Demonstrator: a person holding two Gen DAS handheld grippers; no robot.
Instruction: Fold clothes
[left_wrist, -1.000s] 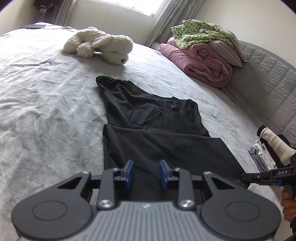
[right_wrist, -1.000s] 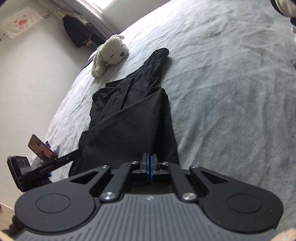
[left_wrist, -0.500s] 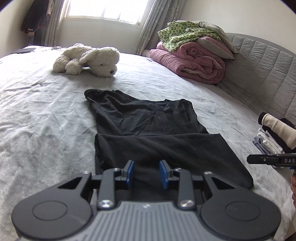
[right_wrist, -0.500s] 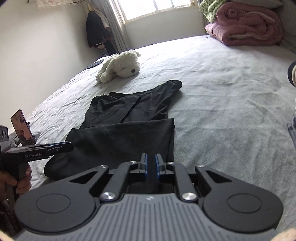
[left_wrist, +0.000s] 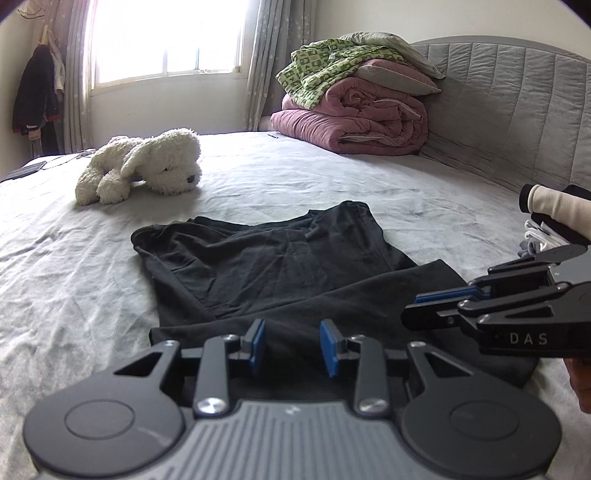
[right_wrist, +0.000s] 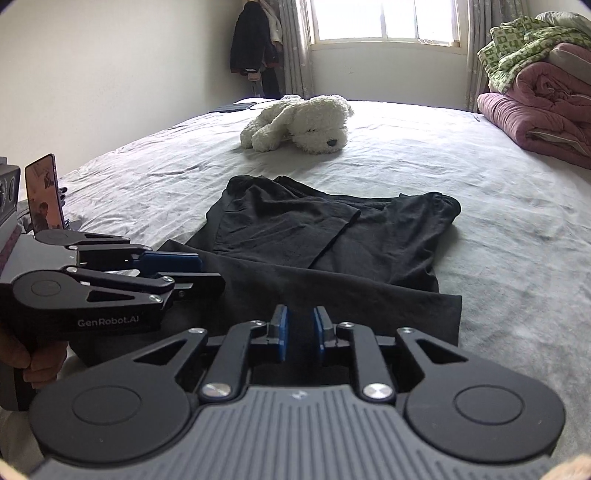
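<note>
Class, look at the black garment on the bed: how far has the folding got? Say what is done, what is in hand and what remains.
Done: the black garment lies on the bed with its near part folded over. In hand: nothing; the left gripper is open and empty, the right gripper is opening with nothing between its fingers. Left: probably more folds, since it is still long.

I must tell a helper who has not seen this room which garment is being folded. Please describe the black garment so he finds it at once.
Start from the large bed with the grey sheet. In its middle, nearer than the white plush dog, lies the black garment, flat and partly folded. It is the only dark cloth spread out there; the pink quilt and green blanket are piled by the headboard.
</note>
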